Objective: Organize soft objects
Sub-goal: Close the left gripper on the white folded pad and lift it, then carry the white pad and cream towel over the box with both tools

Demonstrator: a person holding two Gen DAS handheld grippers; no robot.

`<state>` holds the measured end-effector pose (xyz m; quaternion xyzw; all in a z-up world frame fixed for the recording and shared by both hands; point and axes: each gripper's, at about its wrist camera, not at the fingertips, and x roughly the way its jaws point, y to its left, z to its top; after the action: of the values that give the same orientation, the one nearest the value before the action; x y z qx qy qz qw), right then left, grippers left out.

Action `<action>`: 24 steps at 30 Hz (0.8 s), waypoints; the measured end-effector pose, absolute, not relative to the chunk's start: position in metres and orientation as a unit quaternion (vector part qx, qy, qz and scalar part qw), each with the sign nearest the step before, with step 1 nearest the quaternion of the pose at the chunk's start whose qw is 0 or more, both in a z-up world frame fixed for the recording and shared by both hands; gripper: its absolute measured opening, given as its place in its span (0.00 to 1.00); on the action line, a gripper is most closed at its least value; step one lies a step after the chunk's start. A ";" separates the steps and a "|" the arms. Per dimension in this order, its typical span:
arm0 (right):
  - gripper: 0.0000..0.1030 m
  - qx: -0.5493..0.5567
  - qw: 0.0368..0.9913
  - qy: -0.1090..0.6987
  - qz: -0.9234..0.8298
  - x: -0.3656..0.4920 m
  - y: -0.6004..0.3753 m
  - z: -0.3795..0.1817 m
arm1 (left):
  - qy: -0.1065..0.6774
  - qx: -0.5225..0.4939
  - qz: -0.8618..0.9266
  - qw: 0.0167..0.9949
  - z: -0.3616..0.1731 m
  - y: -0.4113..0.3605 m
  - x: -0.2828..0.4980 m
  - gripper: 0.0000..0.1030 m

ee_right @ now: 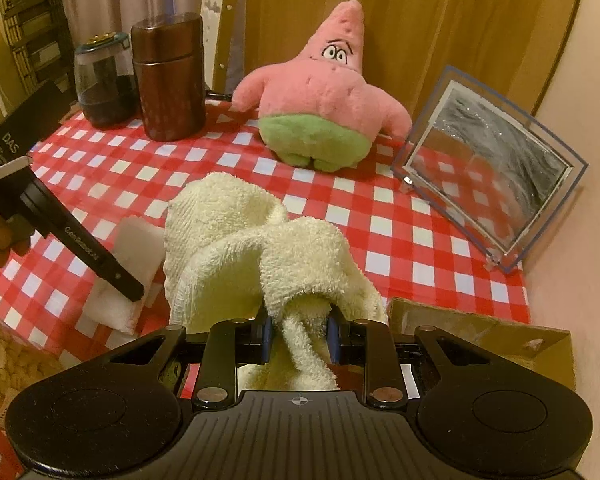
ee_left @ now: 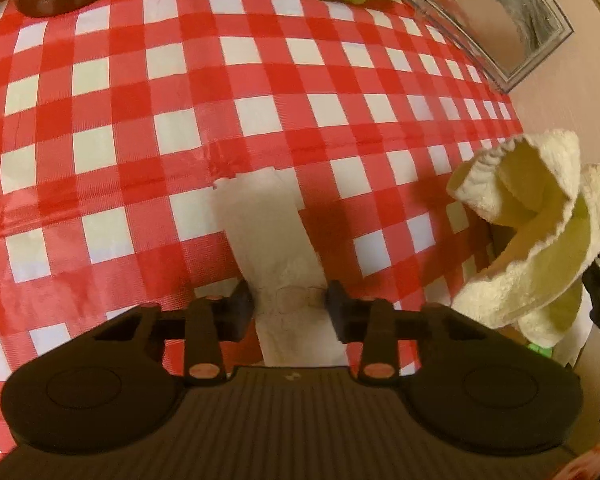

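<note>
- A cream towel (ee_right: 260,240) hangs bunched from the right claw (ee_right: 300,340), whose blue pads are clamped on a fold of it; the cloth droops over the near edge of the counter (ee_right: 440,240), above an open cardboard box (ee_right: 480,344).
- The left claw (ee_left: 288,304) points steeply down, closed on a folded white napkin (ee_left: 272,224) that lies flat on the cloth-covered counter, just beside the towel.
- Risk, by judgement: the napkin is thin and may tear or slip free if lifted fast; the towel, held by one fold only, could slide out or drag across the napkin.
- A pink star plush toy (ee_right: 320,100) sits upright at the back, well apart from both claws.
- A red-and-white checked tablecloth (ee_left: 180,120) covers the counter; a brown canister (ee_right: 168,80), a dark jar (ee_right: 104,80) and a tilted clear frame (ee_right: 488,168) stand on it.
- Tan curtains (ee_right: 420,20) hang behind.
</note>
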<state>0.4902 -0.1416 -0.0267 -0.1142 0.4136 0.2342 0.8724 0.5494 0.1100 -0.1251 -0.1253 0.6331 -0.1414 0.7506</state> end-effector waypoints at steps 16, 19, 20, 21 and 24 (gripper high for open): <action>0.25 -0.097 0.886 0.391 0.229 0.452 -0.153 0.024 | 0.562 -0.110 -0.114 0.812 -0.038 0.137 0.513 0.08; 0.25 -0.086 0.890 0.386 0.226 0.436 -0.159 0.040 | 0.535 -0.101 -0.103 0.833 -0.008 0.136 0.492 0.08; 0.25 -0.082 0.892 0.385 0.224 0.430 -0.161 0.045 | 0.526 -0.100 -0.100 0.839 0.002 0.136 0.484 0.08; 0.25 -0.077 0.893 0.383 0.223 0.423 -0.163 0.050 | 0.517 -0.095 -0.096 0.846 0.011 0.134 0.476 0.08; 0.25 -0.059 0.898 0.377 0.220 0.404 -0.170 0.065 | 0.491 -0.086 -0.090 0.862 0.035 0.128 0.449 0.08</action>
<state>0.4038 -0.1701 0.0653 -0.0595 0.3774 0.2201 0.8975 0.4494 0.1280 0.0353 -0.0863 0.4913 -0.0897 0.8620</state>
